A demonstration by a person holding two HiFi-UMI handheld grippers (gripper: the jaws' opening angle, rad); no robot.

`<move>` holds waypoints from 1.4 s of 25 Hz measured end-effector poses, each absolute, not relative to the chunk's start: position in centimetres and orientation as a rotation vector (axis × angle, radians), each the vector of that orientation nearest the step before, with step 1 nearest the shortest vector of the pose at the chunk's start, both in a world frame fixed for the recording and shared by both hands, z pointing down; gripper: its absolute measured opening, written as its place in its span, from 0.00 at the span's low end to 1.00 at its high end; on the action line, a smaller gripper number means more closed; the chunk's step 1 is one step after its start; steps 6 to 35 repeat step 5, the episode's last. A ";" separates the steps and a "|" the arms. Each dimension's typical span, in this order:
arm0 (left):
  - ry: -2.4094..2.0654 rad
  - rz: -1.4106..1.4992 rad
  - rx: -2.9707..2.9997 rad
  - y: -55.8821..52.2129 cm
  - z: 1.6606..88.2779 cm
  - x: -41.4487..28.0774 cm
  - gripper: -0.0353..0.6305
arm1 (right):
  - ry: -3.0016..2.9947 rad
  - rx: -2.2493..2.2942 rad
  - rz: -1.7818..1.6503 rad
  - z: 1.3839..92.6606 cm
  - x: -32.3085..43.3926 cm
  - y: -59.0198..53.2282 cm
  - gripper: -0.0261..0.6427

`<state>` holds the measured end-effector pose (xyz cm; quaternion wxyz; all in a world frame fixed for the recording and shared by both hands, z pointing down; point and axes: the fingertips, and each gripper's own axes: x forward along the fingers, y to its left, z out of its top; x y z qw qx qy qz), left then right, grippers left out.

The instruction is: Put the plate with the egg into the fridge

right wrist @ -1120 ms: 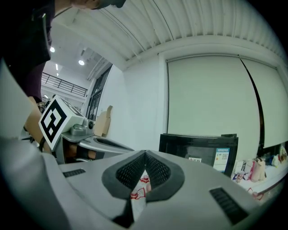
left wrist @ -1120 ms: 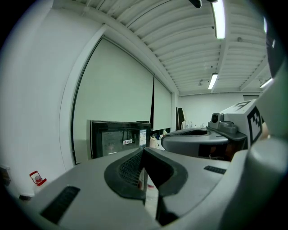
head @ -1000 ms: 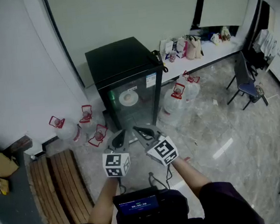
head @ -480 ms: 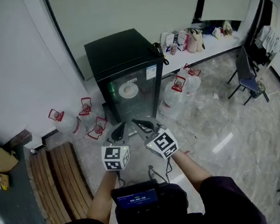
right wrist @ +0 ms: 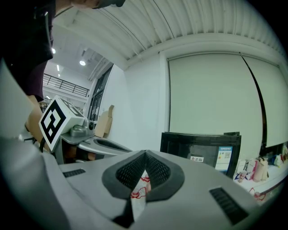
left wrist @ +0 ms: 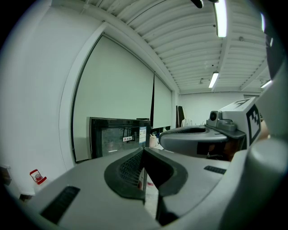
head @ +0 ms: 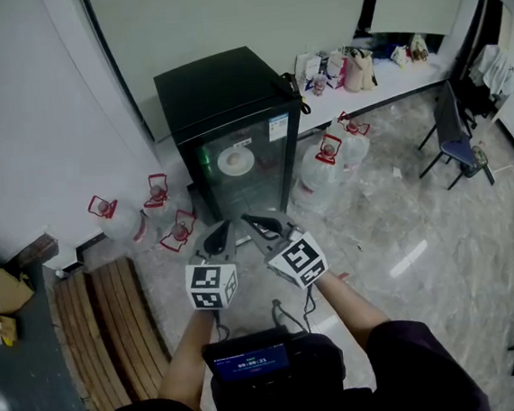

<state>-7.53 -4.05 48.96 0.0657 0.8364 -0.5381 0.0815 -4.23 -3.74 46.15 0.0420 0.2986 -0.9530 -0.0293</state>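
Head view: the left tongs (head: 218, 237) and the right tongs (head: 253, 225) are both pinched shut and empty, facing a boxy black fridge (head: 220, 100).
Left gripper view and right gripper view each show grey plastic jaws with ribbed black pads pressed together at the tip, with nothing between them (left wrist: 144, 151) (right wrist: 145, 155). A round white plate (head: 236, 162) sits inside the fridge, seen through its glossy glass door; whether the egg lies on it is too small to tell. Clear, rounded water jugs (head: 114, 225) with red handles lie on the polished, marbled stone floor (head: 403, 222) on both sides of the fridge. A slatted wooden bench (head: 98, 342) runs along the left.
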 end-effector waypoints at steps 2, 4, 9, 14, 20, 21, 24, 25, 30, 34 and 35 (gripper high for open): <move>-1.623 0.247 2.522 -4.1 49.0 -7.6 0.07 | -2.916 0.915 -0.088 46.2 -4.3 -3.8 0.05; -1.623 0.249 2.520 -4.2 49.1 -7.6 0.07 | -2.915 0.916 -0.087 46.3 -4.3 -3.9 0.05; -1.623 0.250 2.519 -4.2 49.1 -7.7 0.07 | -2.914 0.917 -0.086 46.3 -4.3 -3.9 0.05; -1.623 0.250 2.519 -4.2 49.1 -7.7 0.07 | -2.914 0.917 -0.086 46.3 -4.3 -3.9 0.05; -1.623 0.250 2.519 -4.2 49.1 -7.7 0.07 | -2.914 0.917 -0.086 46.3 -4.3 -3.9 0.05; -1.623 0.250 2.519 -4.2 49.1 -7.7 0.07 | -2.914 0.917 -0.086 46.3 -4.3 -3.9 0.05; -1.623 0.250 2.519 -4.2 49.1 -7.7 0.07 | -2.914 0.917 -0.086 46.3 -4.3 -3.9 0.05; -1.623 0.250 2.519 -4.2 49.1 -7.7 0.07 | -2.914 0.917 -0.086 46.3 -4.3 -3.9 0.05; -1.623 0.250 2.519 -4.2 49.1 -7.7 0.07 | -2.914 0.917 -0.086 46.3 -4.3 -3.9 0.05; -1.623 0.250 2.519 -4.2 49.1 -7.7 0.07 | -2.914 0.917 -0.086 46.3 -4.3 -3.9 0.05; -1.623 0.250 2.519 -4.2 49.1 -7.7 0.07 | -2.914 0.917 -0.086 46.3 -4.3 -3.9 0.05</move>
